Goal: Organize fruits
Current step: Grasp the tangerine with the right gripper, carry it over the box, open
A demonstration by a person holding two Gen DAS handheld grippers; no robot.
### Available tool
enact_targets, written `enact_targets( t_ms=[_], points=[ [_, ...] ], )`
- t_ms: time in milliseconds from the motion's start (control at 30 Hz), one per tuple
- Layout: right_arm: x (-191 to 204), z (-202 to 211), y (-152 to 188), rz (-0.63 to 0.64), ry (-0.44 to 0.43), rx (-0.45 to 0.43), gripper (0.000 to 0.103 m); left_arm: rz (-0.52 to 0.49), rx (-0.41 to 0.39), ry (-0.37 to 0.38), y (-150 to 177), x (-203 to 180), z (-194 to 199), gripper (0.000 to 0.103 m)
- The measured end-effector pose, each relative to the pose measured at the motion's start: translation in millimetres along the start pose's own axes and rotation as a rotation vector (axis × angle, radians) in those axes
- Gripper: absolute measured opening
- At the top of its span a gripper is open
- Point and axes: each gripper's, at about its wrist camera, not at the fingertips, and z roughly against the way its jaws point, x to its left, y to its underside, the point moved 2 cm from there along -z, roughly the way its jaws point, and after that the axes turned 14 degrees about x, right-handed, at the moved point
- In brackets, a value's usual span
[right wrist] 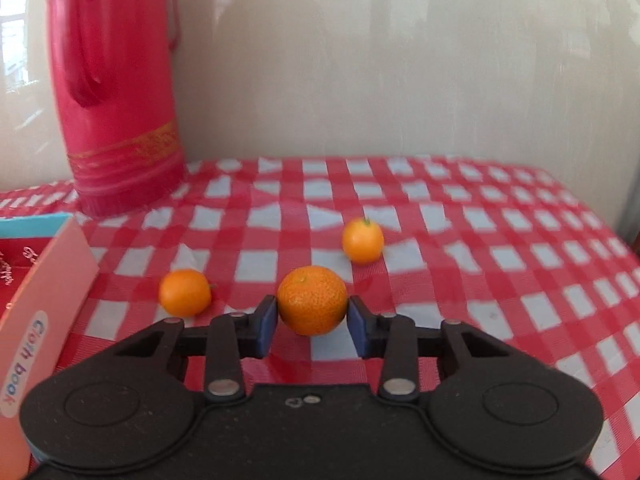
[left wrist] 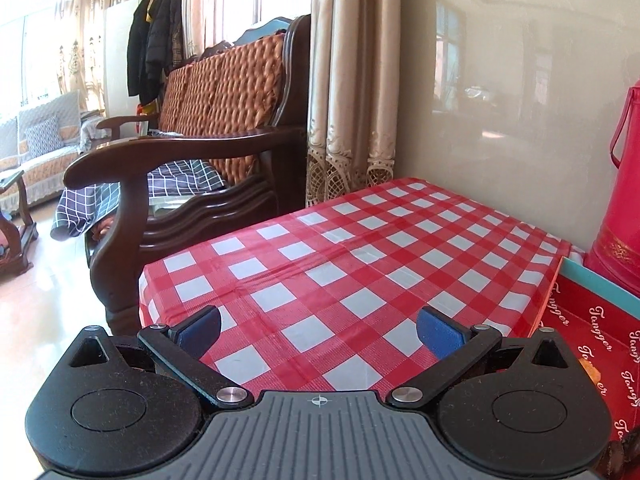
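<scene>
Three small oranges lie on the red-and-white checked tablecloth (right wrist: 520, 264) in the right wrist view. The biggest orange (right wrist: 312, 300) sits between the blue pads of my right gripper (right wrist: 312, 314), and both pads touch its sides. A second orange (right wrist: 185, 293) rests to its left, and a third orange (right wrist: 363, 240) lies farther back on the right. In the left wrist view my left gripper (left wrist: 318, 316) stands open over the bare tablecloth (left wrist: 360, 248), with nothing between its fingers.
A tall red thermos (right wrist: 116, 92) stands at the back left against the wall, at the right edge (left wrist: 624, 200) in the left view. A red printed box (left wrist: 592, 332) with an open flap (right wrist: 44, 320) lies beside it. A wooden armchair (left wrist: 200, 152) and curtain (left wrist: 344, 80) stand past the table's left edge.
</scene>
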Motion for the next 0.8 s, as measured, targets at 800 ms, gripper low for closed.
enact_targets(
  t_ms=[800],
  points=[
    [158,94,69,0.601,-0.445,-0.107,0.036,0.017,0.003,-0.023,0,4,0,0.103]
  ],
)
